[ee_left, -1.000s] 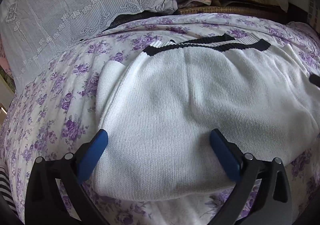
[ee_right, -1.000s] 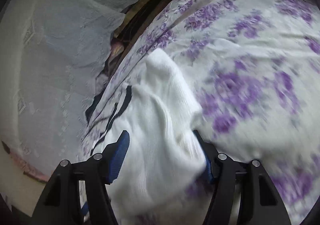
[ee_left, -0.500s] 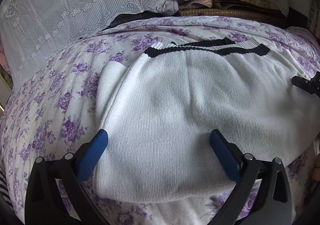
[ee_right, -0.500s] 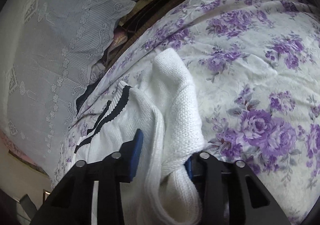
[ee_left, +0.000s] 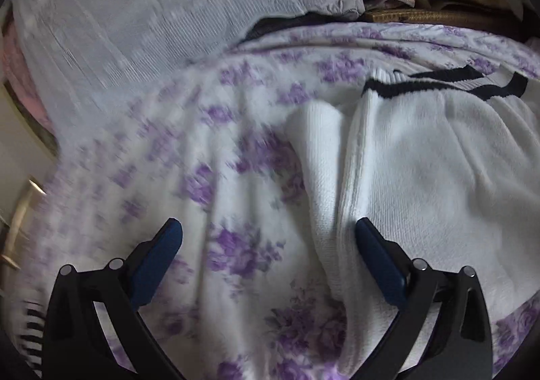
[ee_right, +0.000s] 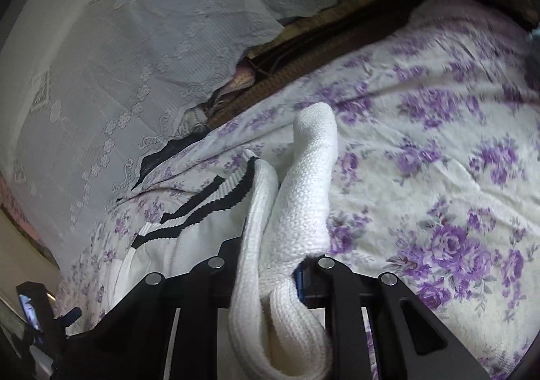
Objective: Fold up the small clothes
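Observation:
A white knit sweater [ee_left: 422,164] with black stripes on its ribbed hem lies on a purple-flowered bedsheet [ee_left: 209,177]. My left gripper [ee_left: 268,238] is open and empty, low over the sheet at the sweater's left edge; its right finger sits by the folded side seam. My right gripper [ee_right: 270,262] is shut on the sweater's right side [ee_right: 256,245], pinching a bunched fold beside the sleeve [ee_right: 314,177], which sticks up and away. The striped hem [ee_right: 202,208] lies left of it.
A white lace cloth [ee_left: 168,19] hangs behind the bed, also in the right wrist view [ee_right: 118,59]. A brown woven edge and bundled clothes [ee_left: 405,5] sit at the back. A black device [ee_right: 32,312] shows at the lower left of the right view.
My left gripper has moved left, from over the sweater's middle to its left edge. My right gripper has closed on the sweater's right side.

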`<state>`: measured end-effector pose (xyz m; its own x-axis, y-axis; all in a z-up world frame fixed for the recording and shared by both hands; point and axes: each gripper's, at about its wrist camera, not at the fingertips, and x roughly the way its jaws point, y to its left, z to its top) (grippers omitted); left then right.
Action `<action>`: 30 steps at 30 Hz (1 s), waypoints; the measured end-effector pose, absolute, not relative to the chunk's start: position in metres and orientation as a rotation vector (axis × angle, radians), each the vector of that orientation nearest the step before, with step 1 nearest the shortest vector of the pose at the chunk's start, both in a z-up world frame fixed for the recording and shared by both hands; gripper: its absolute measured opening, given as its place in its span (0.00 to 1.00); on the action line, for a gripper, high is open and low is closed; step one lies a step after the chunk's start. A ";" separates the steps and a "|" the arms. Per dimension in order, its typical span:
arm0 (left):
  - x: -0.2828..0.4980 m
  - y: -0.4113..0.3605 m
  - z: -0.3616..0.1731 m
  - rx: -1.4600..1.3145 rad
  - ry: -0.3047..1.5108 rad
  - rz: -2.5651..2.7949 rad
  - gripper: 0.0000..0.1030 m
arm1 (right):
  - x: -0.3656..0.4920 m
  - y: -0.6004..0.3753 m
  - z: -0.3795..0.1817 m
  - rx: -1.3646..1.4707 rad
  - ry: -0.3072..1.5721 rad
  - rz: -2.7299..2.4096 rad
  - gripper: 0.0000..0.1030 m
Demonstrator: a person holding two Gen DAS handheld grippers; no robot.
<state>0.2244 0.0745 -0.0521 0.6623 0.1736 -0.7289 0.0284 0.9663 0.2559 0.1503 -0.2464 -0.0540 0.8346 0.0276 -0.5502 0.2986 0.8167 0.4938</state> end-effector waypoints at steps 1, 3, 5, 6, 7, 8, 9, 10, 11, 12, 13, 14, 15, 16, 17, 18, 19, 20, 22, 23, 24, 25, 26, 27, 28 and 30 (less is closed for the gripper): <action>0.225 0.083 -0.054 0.187 0.857 0.069 0.96 | 0.150 -0.243 -0.051 0.592 0.572 -0.155 0.20; 0.228 0.091 -0.049 0.111 0.889 0.051 0.96 | 0.150 -0.236 -0.044 0.571 0.570 -0.152 0.19; 0.226 0.091 -0.047 0.109 0.882 0.042 0.96 | 0.151 -0.228 -0.037 0.538 0.566 -0.155 0.19; 0.226 0.091 -0.048 0.114 0.884 0.043 0.96 | 0.152 -0.222 -0.033 0.512 0.563 -0.157 0.19; 0.224 0.089 -0.047 0.123 0.880 0.046 0.96 | 0.152 -0.218 -0.030 0.494 0.564 -0.160 0.19; 0.224 0.088 -0.046 0.134 0.875 0.047 0.96 | 0.153 -0.215 -0.028 0.482 0.566 -0.163 0.19; 0.222 0.085 -0.045 0.149 0.870 0.048 0.96 | 0.155 -0.211 -0.025 0.477 0.568 -0.165 0.19; 0.221 0.083 -0.045 0.161 0.866 0.049 0.96 | 0.157 -0.208 -0.024 0.472 0.571 -0.165 0.19; 0.220 0.081 -0.044 0.173 0.862 0.048 0.96 | 0.158 -0.206 -0.021 0.467 0.571 -0.170 0.19; 0.220 0.079 -0.044 0.179 0.861 0.045 0.96 | 0.159 -0.204 -0.020 0.468 0.571 -0.171 0.19; 0.219 0.078 -0.043 0.184 0.860 0.041 0.96 | 0.160 -0.203 -0.019 0.468 0.572 -0.169 0.19; 0.220 0.078 -0.042 0.186 0.859 0.037 0.96 | 0.162 -0.201 -0.017 0.468 0.573 -0.173 0.19; 0.220 0.079 -0.041 0.184 0.860 0.032 0.96 | 0.163 -0.199 -0.016 0.467 0.573 -0.175 0.19; 0.220 0.079 -0.041 0.180 0.864 0.029 0.96 | 0.163 -0.197 -0.015 0.464 0.573 -0.176 0.19; 0.222 0.080 -0.041 0.176 0.868 0.025 0.96 | 0.164 -0.193 -0.013 0.460 0.574 -0.177 0.19; 0.223 0.082 -0.041 0.171 0.873 0.022 0.96 | 0.165 -0.190 -0.012 0.458 0.574 -0.175 0.19; 0.224 0.083 -0.040 0.168 0.876 0.022 0.96 | 0.166 -0.187 -0.010 0.457 0.575 -0.173 0.19; 0.225 0.084 -0.040 0.164 0.878 0.022 0.96 | 0.167 -0.184 -0.009 0.456 0.575 -0.170 0.19; 0.226 0.086 -0.039 0.150 0.880 0.016 0.96 | 0.169 -0.177 -0.005 0.460 0.571 -0.163 0.19; 0.226 0.087 -0.038 0.143 0.879 0.012 0.96 | 0.170 -0.174 -0.003 0.462 0.570 -0.157 0.18; 0.226 0.088 -0.037 0.140 0.878 0.011 0.96 | 0.171 -0.169 -0.001 0.460 0.568 -0.148 0.18; 0.226 0.088 -0.036 0.138 0.875 0.011 0.96 | 0.173 -0.164 0.001 0.456 0.570 -0.141 0.18; 0.227 0.088 -0.036 0.139 0.873 0.010 0.96 | 0.174 -0.159 0.002 0.450 0.572 -0.135 0.18; 0.227 0.088 -0.035 0.138 0.872 0.009 0.96 | 0.176 -0.154 0.004 0.447 0.573 -0.128 0.18; 0.228 0.089 -0.035 0.137 0.873 0.008 0.96 | 0.178 -0.149 0.005 0.449 0.573 -0.117 0.18; 0.229 0.091 -0.035 0.132 0.874 0.004 0.96 | 0.182 -0.139 0.008 0.451 0.582 -0.094 0.18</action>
<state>0.2295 0.0906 -0.0347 0.6426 0.0575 -0.7640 0.0507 0.9918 0.1173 0.1823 -0.1389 0.0079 0.8341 0.0393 -0.5502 0.2113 0.8986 0.3845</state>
